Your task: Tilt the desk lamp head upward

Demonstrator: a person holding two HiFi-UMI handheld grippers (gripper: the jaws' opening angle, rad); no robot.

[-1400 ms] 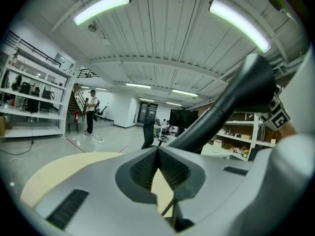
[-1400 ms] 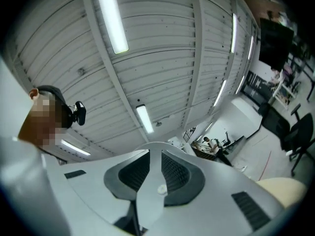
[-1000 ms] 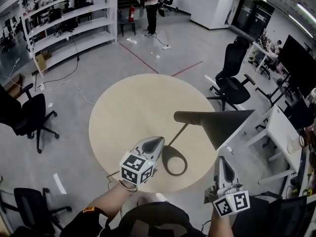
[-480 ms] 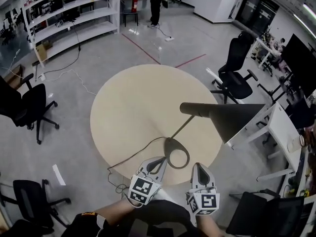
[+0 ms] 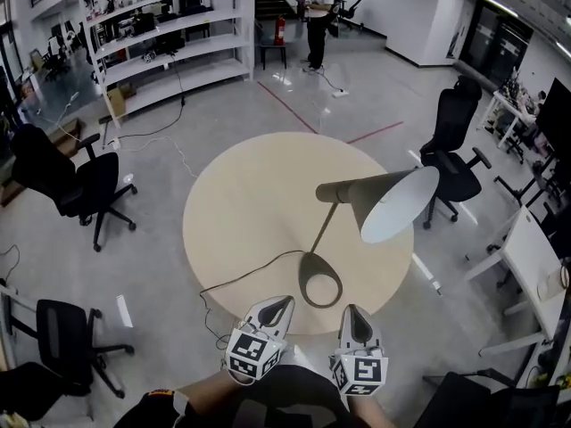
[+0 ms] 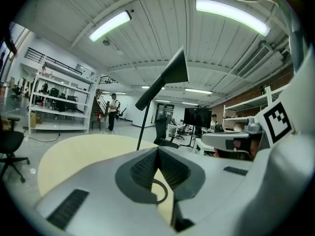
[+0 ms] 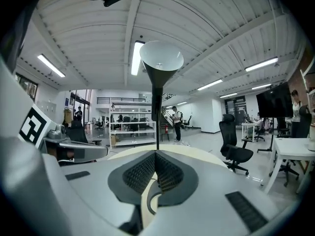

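The left tongs (image 5: 278, 307) and right tongs (image 5: 355, 317) are kept shut and empty by the bench (image 5: 241, 194) edge. The lamp head (image 5: 397, 205) is tipped upward.

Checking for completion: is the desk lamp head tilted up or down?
Tilted up: the lamp head shows its pale inside to the head view, and its mouth opens upward in the right gripper view.

At the bottom centre of the head view, the left gripper (image 5: 282, 304) and right gripper (image 5: 354, 311) lie side by side, pointing up-frame, each with jaws pressed together.
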